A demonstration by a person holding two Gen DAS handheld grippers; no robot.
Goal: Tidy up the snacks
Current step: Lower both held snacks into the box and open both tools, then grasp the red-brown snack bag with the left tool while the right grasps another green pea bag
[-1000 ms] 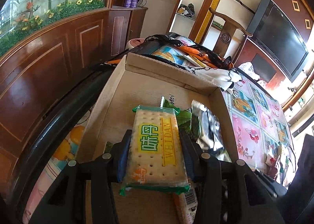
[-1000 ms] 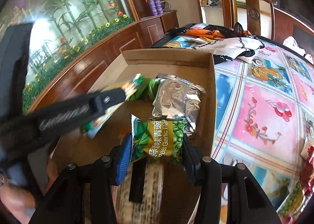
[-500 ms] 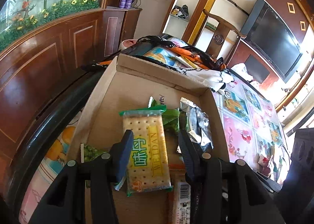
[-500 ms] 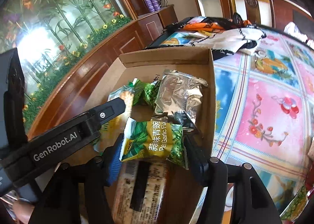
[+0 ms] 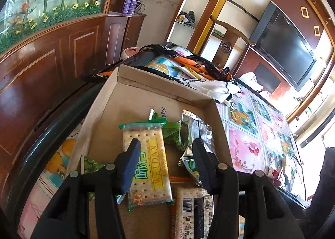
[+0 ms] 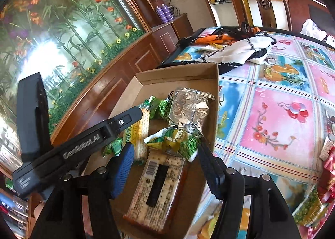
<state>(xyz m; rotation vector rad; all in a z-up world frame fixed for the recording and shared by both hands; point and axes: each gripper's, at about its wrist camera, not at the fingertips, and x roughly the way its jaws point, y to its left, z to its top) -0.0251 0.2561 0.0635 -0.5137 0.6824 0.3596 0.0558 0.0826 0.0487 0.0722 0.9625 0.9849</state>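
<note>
A shallow cardboard box holds the snacks. The Weidan cracker pack lies flat in it, and my left gripper is open above it, not touching. In the right wrist view the green garlic pea packet lies in the box on a barcode cracker pack, with a silver foil bag behind it. My right gripper is open and empty just in front of the pea packet. The left gripper's arm crosses that view.
The box sits on a table with a colourful fruit-print cloth. A patterned scarf lies behind the box. More snack packets lie at the right edge. A dark wooden cabinet runs along the left.
Both grippers opened and drew back. The left let the Weidan cracker pack drop into the box; the right released the green pea packet onto the barcode cracker pack.
</note>
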